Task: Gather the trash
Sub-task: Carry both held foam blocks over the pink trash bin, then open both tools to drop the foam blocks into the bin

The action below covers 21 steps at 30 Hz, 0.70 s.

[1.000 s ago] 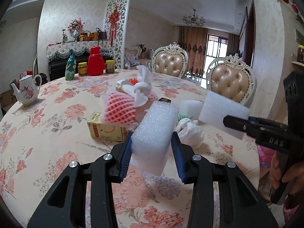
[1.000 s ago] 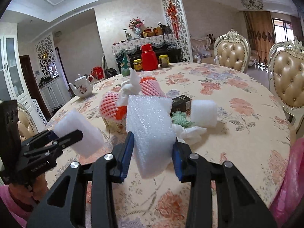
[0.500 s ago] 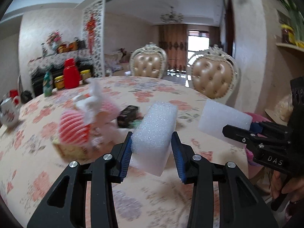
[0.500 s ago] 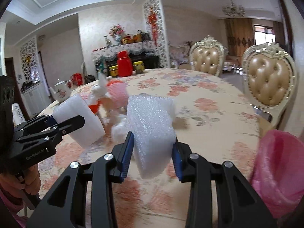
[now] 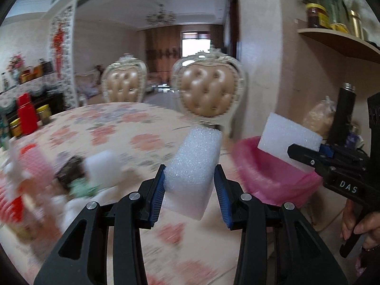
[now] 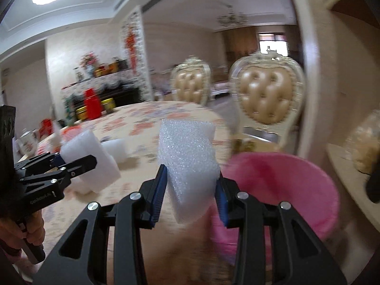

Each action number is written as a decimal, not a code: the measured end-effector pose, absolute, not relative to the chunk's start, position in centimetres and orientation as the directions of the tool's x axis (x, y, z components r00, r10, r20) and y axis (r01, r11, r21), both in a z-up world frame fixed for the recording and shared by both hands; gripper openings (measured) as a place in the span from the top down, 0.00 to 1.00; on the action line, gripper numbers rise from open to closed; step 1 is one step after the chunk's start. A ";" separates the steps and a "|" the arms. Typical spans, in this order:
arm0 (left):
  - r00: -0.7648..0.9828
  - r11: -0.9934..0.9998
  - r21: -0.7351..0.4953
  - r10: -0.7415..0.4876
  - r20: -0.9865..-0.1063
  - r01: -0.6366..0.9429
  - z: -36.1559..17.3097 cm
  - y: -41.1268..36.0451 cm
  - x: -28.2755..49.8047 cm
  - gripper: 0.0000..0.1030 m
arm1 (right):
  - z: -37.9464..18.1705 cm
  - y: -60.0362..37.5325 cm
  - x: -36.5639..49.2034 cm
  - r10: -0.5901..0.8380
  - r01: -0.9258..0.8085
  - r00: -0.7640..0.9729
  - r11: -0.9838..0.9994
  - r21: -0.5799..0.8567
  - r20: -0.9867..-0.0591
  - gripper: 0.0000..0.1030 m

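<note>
Foam blocks (image 5: pixel 192 171) (image 6: pixel 187 166) pinched in both claws (image 5: pixel 191 190) (image 6: pixel 190 190); could bounce off pink bin (image 6: pixel 285 180) rim ahead-right if released early

My left camera looks along my fingers across the floral table (image 5: pixel 133 128) toward two chairs. My right camera, close alongside, faces likewise. Both views share the table, chairs and pink bin (image 6: pixel 285 178).

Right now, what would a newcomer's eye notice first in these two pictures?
First, the white foam block clamped in the left hand-held gripper over the floral table, and a second foam block in the right hand-held gripper. Next, the pink-lined bin just right of the table's edge.
</note>
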<state>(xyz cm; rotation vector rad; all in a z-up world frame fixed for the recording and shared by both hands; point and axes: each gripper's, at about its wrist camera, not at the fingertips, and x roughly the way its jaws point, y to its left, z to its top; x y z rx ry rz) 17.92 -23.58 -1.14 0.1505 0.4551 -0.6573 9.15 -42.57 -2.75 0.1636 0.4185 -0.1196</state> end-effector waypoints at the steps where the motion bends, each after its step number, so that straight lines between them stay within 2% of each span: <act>1: 0.687 0.772 -0.006 -0.570 -0.451 0.636 -1.0 -24.7 18.1 0.63 | -2.8 -43.6 8.8 -0.115 0.182 0.903 0.975 0.126 -0.414 0.64; 8: 0.585 0.655 -0.036 -0.697 -0.415 0.754 -0.3 -32.9 18.2 0.63 | -4.9 -49.8 7.4 -0.255 0.344 0.846 0.932 0.115 -0.469 0.64; 17: 0.477 0.567 -0.081 -0.754 -0.452 0.820 -2.7 -40.6 20.2 0.63 | -6.5 -54.1 6.9 -0.281 0.396 0.826 0.906 0.148 -0.488 0.63; 19: 0.457 0.551 -0.086 -0.760 -0.461 0.830 -3.2 -41.7 20.4 0.63 | -6.6 -54.8 6.9 -0.287 0.404 0.826 0.902 0.154 -0.486 0.62; 21: 0.441 0.543 -0.093 -0.760 -0.478 0.835 -3.8 -42.6 20.8 0.62 | -6.5 -55.5 6.9 -0.280 0.404 0.830 0.898 0.173 -0.482 0.52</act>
